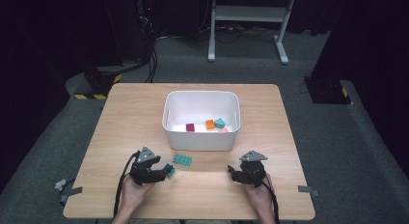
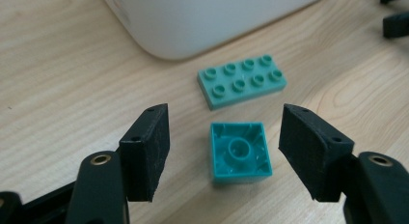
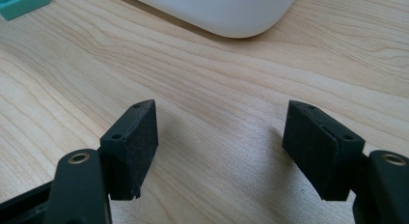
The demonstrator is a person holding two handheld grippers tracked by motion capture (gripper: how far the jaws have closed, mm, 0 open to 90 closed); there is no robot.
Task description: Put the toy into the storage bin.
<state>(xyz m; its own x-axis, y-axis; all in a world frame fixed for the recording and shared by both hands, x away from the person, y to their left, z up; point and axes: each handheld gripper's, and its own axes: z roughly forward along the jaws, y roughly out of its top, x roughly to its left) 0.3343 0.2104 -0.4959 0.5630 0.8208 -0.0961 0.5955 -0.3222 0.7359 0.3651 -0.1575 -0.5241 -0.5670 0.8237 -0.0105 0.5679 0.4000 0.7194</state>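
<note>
A small teal square brick point(image 2: 239, 151) lies hollow side up on the wooden table point(image 1: 270, 113), between the jaws of my left gripper point(image 2: 224, 151). The jaws stand open, with a gap on each side of the brick. Just beyond it lies a flat green studded plate point(image 2: 241, 80), in front of the white bin point(image 2: 202, 16). In the high view the left gripper point(image 1: 166, 172) is at the table's front left, with the brick point(image 1: 169, 168) at its tips and the plate point(image 1: 182, 160) beside it. My right gripper point(image 3: 222, 142) is open over bare wood at the front right point(image 1: 233, 173).
The white bin point(image 1: 201, 137) stands mid-table and holds a maroon brick point(image 1: 190, 127), an orange brick point(image 1: 210, 124), a teal brick point(image 1: 219, 122) and a pink piece point(image 1: 224, 130). The bin's corner point(image 3: 226, 9) shows ahead of the right gripper. A metal stand point(image 1: 251, 14) is on the floor behind the table.
</note>
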